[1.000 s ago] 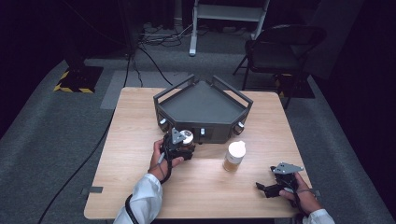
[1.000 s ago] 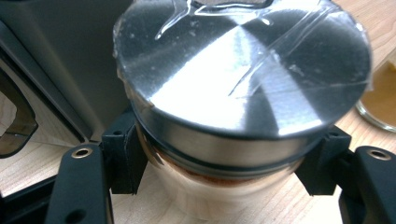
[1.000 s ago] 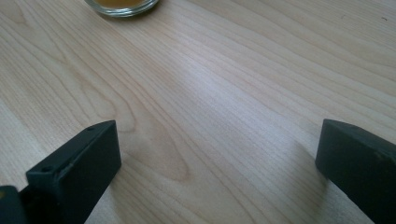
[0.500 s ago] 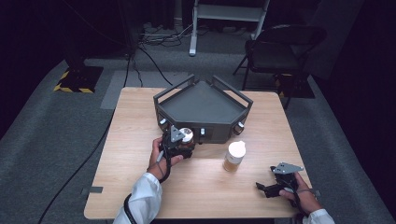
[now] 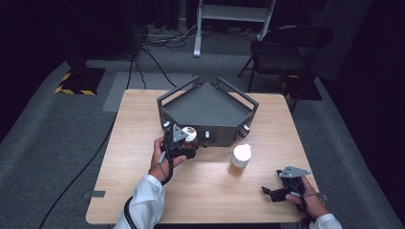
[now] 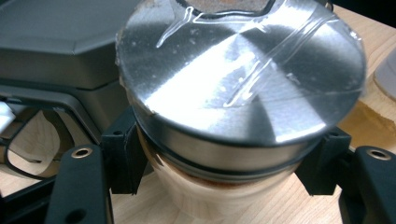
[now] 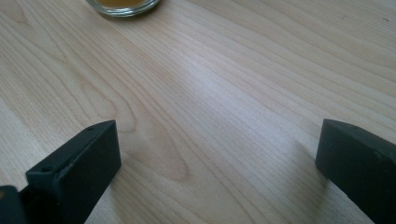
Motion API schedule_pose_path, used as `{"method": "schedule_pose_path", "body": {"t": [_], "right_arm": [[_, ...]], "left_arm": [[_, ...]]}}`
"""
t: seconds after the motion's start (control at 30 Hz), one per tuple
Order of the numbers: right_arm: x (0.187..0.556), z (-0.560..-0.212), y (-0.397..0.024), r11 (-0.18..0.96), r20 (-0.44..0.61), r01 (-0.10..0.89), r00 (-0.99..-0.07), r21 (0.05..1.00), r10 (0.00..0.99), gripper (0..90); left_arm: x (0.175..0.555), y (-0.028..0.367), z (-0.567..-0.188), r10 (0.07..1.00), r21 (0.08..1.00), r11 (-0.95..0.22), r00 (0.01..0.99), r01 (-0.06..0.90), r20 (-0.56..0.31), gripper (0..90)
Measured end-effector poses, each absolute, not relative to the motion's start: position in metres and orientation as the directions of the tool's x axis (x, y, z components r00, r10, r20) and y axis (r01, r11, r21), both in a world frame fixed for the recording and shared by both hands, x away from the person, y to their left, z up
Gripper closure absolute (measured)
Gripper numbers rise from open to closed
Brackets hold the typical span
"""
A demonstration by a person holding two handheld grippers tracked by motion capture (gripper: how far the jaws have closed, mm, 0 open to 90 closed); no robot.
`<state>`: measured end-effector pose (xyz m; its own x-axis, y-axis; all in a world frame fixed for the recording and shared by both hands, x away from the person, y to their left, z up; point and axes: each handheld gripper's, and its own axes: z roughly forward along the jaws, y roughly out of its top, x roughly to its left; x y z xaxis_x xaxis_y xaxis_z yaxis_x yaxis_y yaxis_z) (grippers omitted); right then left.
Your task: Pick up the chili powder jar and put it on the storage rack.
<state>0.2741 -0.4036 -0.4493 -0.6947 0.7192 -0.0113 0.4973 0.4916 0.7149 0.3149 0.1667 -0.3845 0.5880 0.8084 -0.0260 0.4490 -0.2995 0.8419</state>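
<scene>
A light wooden surface [image 5: 143,157] carries one dark grey angular tray [image 5: 206,106] with raised handle bars, set toward the far middle, and two jars. Two hands reach in from the near edge, each holding one gripper.

The left gripper [image 5: 184,143] sits just in front of the tray's near left corner. In the left gripper view its two black jaws are closed on one jar [image 6: 233,112], one jaw on each side just below the rim of its round, shiny metal lid. Strips of clear tape cross the lid. The glass below the lid looks pale, with a thin brownish band at the neck. The grey wall of the tray stands just behind this jar. From the high view the held jar [image 5: 189,135] is close against the tray's front wall; whether it rests on the wood or is lifted cannot be told.

The second jar [image 5: 239,160] stands upright and alone on the surface, near the tray's front right, with a white lid and amber contents. Its glass base [image 7: 122,5] shows at the top edge of the right gripper view.

The right gripper [image 5: 274,192] lies low near the near right corner, well apart from both jars. Its two jaws are spread wide, with bare wood between them.

One folding chair [image 5: 286,45] stands on the grey floor beyond the surface.
</scene>
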Motion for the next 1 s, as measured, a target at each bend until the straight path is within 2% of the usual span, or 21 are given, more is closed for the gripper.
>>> {"method": "schedule_pose_path", "body": {"t": [0.53,1.0], "right_arm": [[0.274,-0.449,-0.403,0.491,-0.011,0.498,-0.694,0.715,0.720,0.0],[0.275,-0.449,-0.403,0.491,-0.011,0.498,-0.694,0.715,0.719,0.0]], "left_arm": [[0.316,0.163,-0.346,0.811,0.846,-0.319,0.585,0.428,0.010,29.9],[0.327,0.174,-0.311,0.811,0.859,-0.302,0.585,0.414,0.003,29.9]]}}
